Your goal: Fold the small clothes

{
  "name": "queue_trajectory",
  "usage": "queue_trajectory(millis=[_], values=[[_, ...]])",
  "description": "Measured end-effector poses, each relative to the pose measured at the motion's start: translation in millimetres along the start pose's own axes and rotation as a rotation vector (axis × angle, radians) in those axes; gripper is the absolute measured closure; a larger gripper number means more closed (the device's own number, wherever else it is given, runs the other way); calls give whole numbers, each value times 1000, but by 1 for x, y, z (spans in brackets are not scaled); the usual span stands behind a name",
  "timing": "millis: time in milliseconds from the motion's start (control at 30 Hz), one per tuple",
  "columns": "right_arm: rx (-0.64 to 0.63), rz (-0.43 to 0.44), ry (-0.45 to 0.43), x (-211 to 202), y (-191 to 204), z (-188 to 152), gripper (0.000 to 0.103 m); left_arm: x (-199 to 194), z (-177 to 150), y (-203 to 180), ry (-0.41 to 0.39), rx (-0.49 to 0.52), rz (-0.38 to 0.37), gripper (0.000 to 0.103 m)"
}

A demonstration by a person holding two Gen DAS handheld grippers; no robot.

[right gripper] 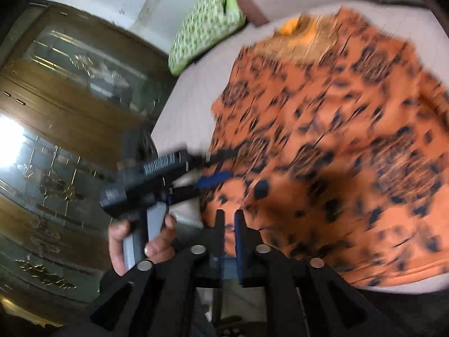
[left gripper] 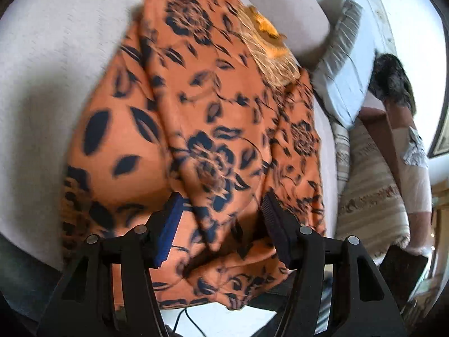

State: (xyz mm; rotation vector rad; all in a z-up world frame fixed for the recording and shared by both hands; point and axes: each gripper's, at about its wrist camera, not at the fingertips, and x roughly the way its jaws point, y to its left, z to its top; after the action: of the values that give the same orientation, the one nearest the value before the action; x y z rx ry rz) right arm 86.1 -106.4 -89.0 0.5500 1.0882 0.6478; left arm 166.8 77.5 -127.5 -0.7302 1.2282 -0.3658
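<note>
An orange garment [left gripper: 213, 129] printed with dark flowers is seen spread over a pale cushioned seat [left gripper: 56, 56], partly folded on itself, with a yellow-orange neckline at its far end. A grey pleated cushion [left gripper: 341, 64] is seen propped beside it in the left wrist view, with a dark furry item [left gripper: 391, 81] and a striped beige throw [left gripper: 373, 179] farther off; none of these lies on the garment. The left tongs [left gripper: 221, 210] are held apart just over the garment's near part, a raised fold of cloth lying between the pads without being visibly pressed. In the right wrist view the right tongs [right gripper: 229, 219] are seen only slightly apart at the garment's near edge, with nothing clamped between them. Only this view shows the left tongs from the side [right gripper: 213, 168], at the garment's edge, gripped by a hand [right gripper: 140, 241] on a grey handle, together with a green patterned cushion [right gripper: 207, 25] at the far end of the seat and a dark wooden cabinet [right gripper: 61, 106] with glass doors and gilt ornament. The seat surface is pale and finely ribbed, and both views are blurred
</note>
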Motion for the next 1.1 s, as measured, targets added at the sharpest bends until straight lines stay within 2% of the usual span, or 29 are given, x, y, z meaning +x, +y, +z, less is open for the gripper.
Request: queue_trajectory(millis=[33,67,100,200,233,267,367,467,533,633,700,767,867,900,933,967,1100], values=[[9,-34,-24,-13,-7,8,71,3,-4,-8,7,33,-12,44],[27,-68,-59,-26,-17,18,57,5,-5,-14,9,58,-10,44],[42,-88,-92,-38,-24,27,55,7,-10,-25,12,105,1,44],[108,-149,-164,-69,-57,74,55,21,-24,-48,51,222,37,44],[138,-196,-177,-73,-70,93,55,27,-28,-53,63,244,56,44],[166,-239,-191,-75,-83,112,55,32,-29,-53,71,248,64,44],[259,-287,-171,-63,-127,156,56,46,-31,-51,108,223,67,44],[308,-323,-141,-46,-167,191,63,35,-25,-54,70,220,48,44],[350,-355,-129,-37,-190,205,64,13,-17,-60,2,216,5,44],[436,-338,-121,-27,-223,211,69,-7,10,-85,-62,225,-22,44],[488,-303,-115,-28,-239,212,69,-2,38,-114,-62,247,-27,44],[537,-274,-138,-36,-249,211,69,14,64,-142,-52,286,9,44],[580,-210,-115,-37,-258,210,70,61,117,-179,-18,307,40,44],[597,-176,-105,-36,-260,208,74,80,137,-189,-3,304,43,44],[603,-171,-87,-34,-260,206,87,101,156,-199,15,302,49,44],[599,-178,-61,-33,-259,206,97,117,169,-206,27,307,61,44],[591,-177,-81,-42,-258,207,98,178,220,-235,28,350,141,44]])
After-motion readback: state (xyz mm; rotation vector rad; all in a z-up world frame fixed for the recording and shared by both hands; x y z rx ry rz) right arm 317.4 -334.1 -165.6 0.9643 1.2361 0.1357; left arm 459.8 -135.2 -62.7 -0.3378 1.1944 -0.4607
